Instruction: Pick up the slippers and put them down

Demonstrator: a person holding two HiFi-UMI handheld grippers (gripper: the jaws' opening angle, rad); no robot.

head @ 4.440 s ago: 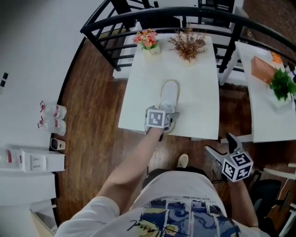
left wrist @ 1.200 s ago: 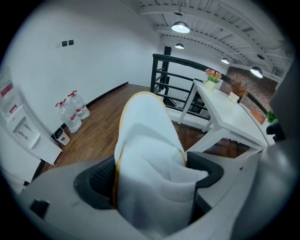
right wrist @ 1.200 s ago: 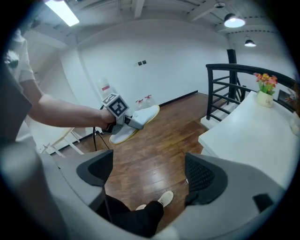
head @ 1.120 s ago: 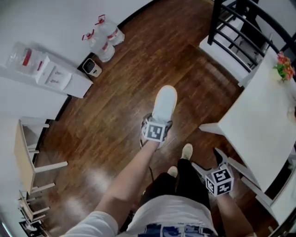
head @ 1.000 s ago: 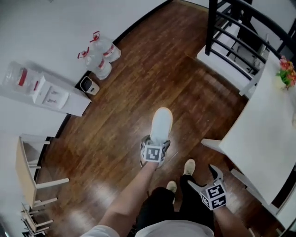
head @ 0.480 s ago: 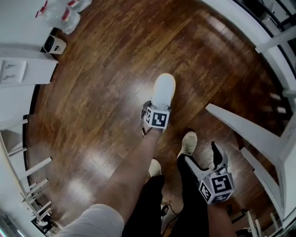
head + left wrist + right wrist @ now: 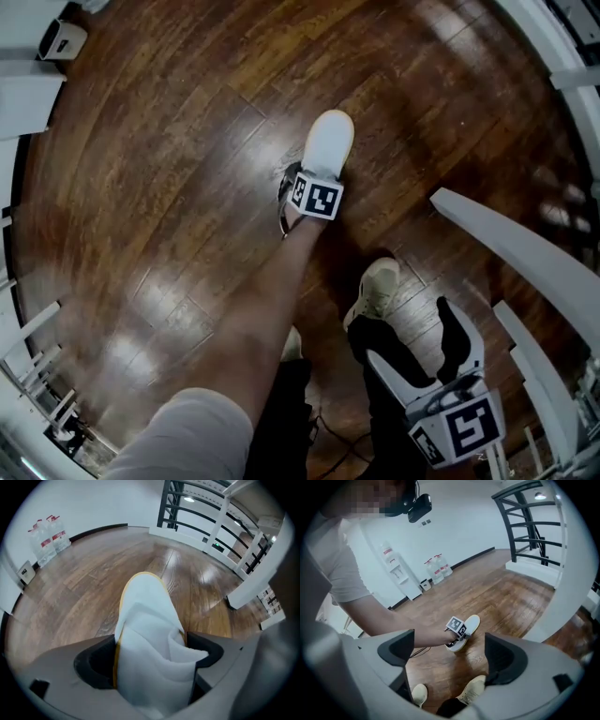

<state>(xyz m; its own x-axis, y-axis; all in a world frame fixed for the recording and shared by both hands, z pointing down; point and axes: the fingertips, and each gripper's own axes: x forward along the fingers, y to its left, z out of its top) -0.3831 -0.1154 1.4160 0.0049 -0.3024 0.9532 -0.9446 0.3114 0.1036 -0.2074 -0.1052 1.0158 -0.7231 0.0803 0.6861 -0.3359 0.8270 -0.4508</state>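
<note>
One slipper [image 7: 330, 142]: white, soft cloth, closed rounded toe; a thin yellow-tan line runs round its sole edge in the left gripper view [image 7: 147, 630], where the cloth near the heel end is bunched into folds.
Slipper's place: low over the wooden floor [image 7: 169, 169], toe pointing away from the person, heel end in the left gripper [image 7: 315, 184]; whether the sole touches the boards cannot be told.
Left gripper, state: jaws clamped on the slipper's rear part [image 7: 150, 660] — cloth fills the gap between both dark pads.
Right gripper [image 7: 417, 342]: jaws spread apart with nothing between them [image 7: 447, 653]; it hangs well apart from the slipper, beside the person's right leg.
Person's shoes: two beige shoes on the floor, one [image 7: 375, 291] between the slipper and the right gripper, the other [image 7: 292, 343] partly hidden behind the left forearm.
Floor: dark brown glossy planks with pale glare patches.
Edge, right: slanting white beam [image 7: 525, 248], near the right gripper.
Edge, left: white cabinet [image 7: 28, 94] at the wall, well apart from the slipper.
Edge, far: black railing [image 7: 187, 508] and water bottles [image 7: 47, 538] against the white wall.
Open room: bare boards all round the slipper's toe and to its left — the beige shoe is the nearest thing on the floor.
</note>
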